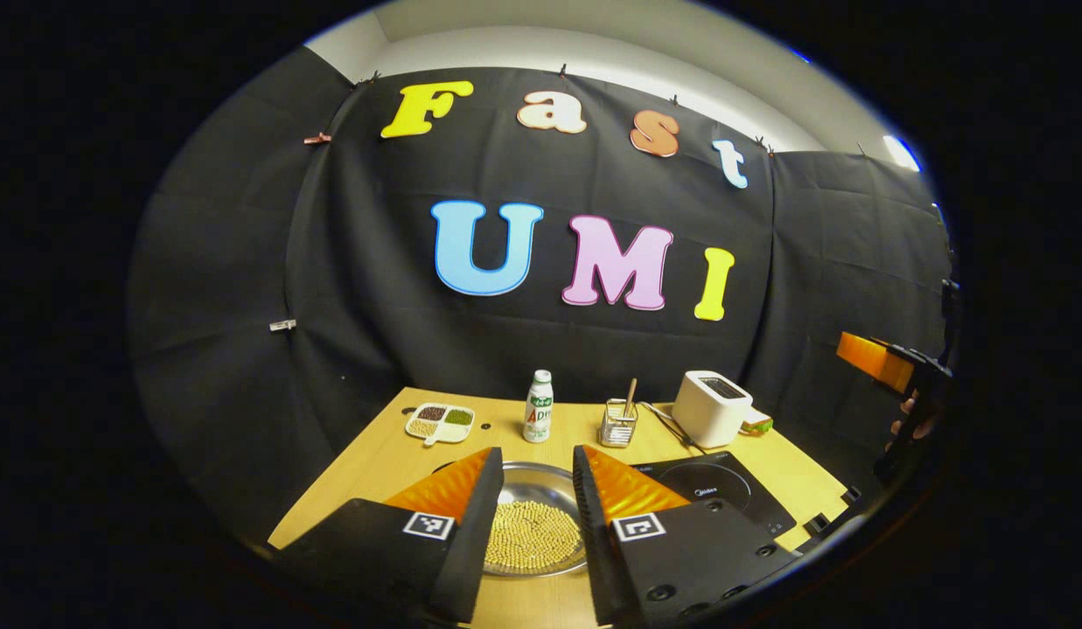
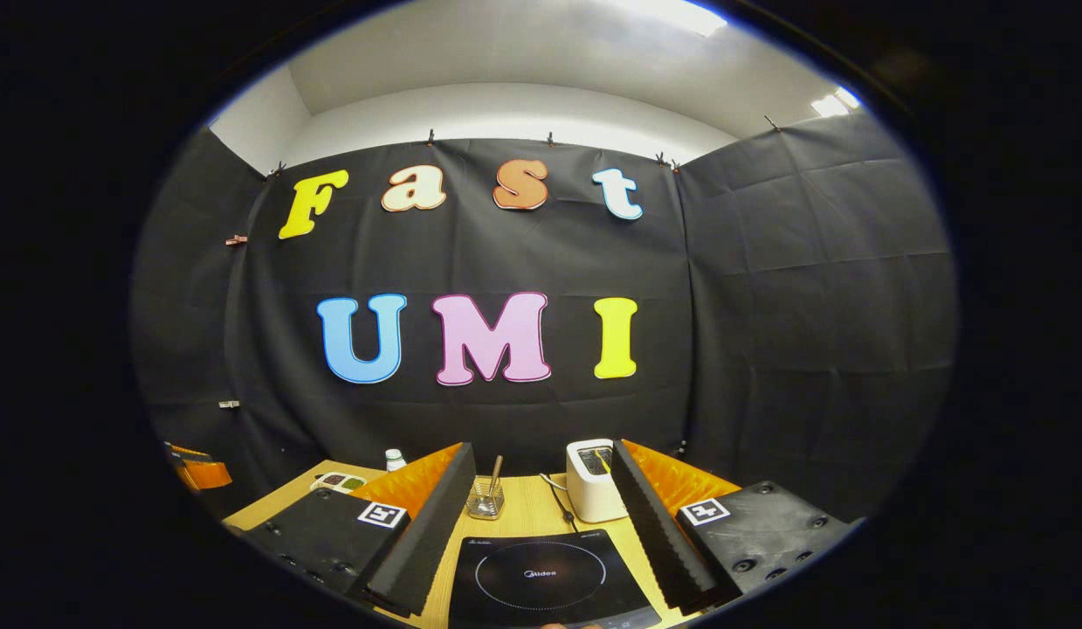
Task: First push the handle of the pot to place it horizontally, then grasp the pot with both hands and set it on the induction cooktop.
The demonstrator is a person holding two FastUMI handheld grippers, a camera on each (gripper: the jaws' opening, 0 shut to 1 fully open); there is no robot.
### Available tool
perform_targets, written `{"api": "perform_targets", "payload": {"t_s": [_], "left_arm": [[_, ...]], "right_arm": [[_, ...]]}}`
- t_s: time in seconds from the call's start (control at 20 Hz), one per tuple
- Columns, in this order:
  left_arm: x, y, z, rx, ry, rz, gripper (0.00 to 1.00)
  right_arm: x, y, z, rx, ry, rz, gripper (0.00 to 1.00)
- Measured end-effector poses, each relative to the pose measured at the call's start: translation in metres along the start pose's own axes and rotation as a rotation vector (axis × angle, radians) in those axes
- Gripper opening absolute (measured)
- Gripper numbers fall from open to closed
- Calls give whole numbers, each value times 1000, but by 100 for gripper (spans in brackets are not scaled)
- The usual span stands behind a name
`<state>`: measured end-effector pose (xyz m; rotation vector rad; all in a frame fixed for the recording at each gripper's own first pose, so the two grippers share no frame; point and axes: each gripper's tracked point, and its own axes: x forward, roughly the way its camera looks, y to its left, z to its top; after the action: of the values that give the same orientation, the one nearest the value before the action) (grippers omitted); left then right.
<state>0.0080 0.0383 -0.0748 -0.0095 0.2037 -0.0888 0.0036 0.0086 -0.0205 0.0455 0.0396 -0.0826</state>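
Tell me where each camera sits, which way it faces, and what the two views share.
Left gripper view: rides the left claw, open above the pot of beans, facing the back wall; the other claw and a hand show at right.
Right gripper view: rides the right claw, open above the induction cooktop, facing the same wall.
Shared: induction cooktop, toaster, wire holder, bottle, divided dish, wooden table.

walls: black cloth (image 2: 768, 288), clipped along its top | above: white wall (image 2: 506, 109), bright ceiling light (image 2: 671, 13) | furniture: light wooden desk (image 1: 383, 463)
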Motion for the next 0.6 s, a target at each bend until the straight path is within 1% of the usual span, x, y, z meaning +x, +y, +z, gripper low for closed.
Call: {"api": "perform_targets", "payload": {"t_s": [0.05,0.15,0.2,0.25,0.3,0.4,0.45,0.6], "left_arm": [[1,-2,-9,-9,26,-11,44],[4,-3,-30,-17,90,-35,36],[5,-6,-44,-13,123,-51,25],[6,-9,-57,0,161,-64,19],[6,-6,-72,24,206,-56,13],[5,0,-103,49,292,-40,8],[4,-2,-114,51,320,-53,5],[-1,-9,-150,105,399,-78,5]], "right_arm": [[1,-1,-3,-2,7,0,98],[1,-3,-9,-7,20,-3,98],[1,-4,-12,-5,27,-4,98],[0,-4,-15,-3,35,-3,98],[0,-3,-19,-2,41,-2,98],[-1,-4,-26,-3,57,1,98],[0,-4,-30,-2,66,2,98],[1,-6,-43,21,101,2,98]]}}
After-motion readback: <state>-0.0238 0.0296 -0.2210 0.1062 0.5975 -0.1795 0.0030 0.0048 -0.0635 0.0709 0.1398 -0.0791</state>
